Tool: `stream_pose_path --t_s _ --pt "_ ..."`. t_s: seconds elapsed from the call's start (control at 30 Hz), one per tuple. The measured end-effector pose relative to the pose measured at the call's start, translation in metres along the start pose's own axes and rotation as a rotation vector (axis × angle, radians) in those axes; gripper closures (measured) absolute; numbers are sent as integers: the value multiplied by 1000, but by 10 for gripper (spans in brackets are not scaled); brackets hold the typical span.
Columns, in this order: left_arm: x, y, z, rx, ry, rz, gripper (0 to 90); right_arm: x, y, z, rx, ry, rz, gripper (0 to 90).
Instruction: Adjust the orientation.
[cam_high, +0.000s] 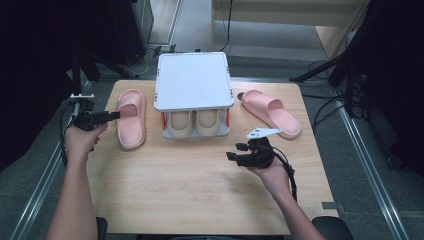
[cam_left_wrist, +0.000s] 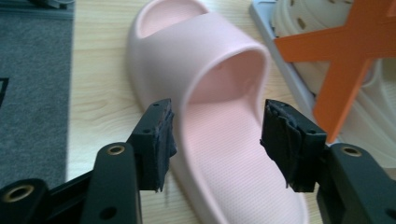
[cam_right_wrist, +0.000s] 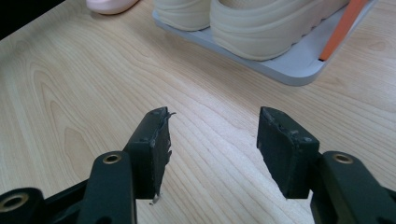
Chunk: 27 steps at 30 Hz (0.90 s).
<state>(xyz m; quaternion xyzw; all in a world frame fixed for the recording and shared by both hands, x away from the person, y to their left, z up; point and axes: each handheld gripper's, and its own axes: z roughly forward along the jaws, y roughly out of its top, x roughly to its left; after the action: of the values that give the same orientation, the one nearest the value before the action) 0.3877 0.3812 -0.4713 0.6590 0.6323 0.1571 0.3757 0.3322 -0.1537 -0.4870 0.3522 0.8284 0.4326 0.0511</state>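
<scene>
Black jaws of left gripper (cam_left_wrist: 217, 135) stand wide, straddling the sole of the left pink slide (cam_left_wrist: 219, 116), w/ nothing pinched yet. Right gripper (cam_right_wrist: 212, 149) also wide, empty, over bare table (cam_high: 200, 185). Risk, I judge: closing on the soft sole edge could let it slip or drag sideways into the rack (cam_high: 194, 80). Count: 2 pink slides, other at (cam_high: 270, 112); 2 beige shoes (cam_high: 195, 122) on rack's lower shelf; 1 rack.

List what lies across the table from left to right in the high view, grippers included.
left gripper → pink slipper on the left → two-tier shoe rack holding a pair of beige shoes → right gripper → pink slipper on the right
</scene>
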Motion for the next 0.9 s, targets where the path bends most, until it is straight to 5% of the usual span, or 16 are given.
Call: stream_pose_path --t_s 0.33,0.9 --pt "11 -8 25 22 47 11 410 2 -1 2 14 -2 -3 444" --pt "23 -4 57 22 74 -54 441 -1 -18 -14 3 -55 44 443"
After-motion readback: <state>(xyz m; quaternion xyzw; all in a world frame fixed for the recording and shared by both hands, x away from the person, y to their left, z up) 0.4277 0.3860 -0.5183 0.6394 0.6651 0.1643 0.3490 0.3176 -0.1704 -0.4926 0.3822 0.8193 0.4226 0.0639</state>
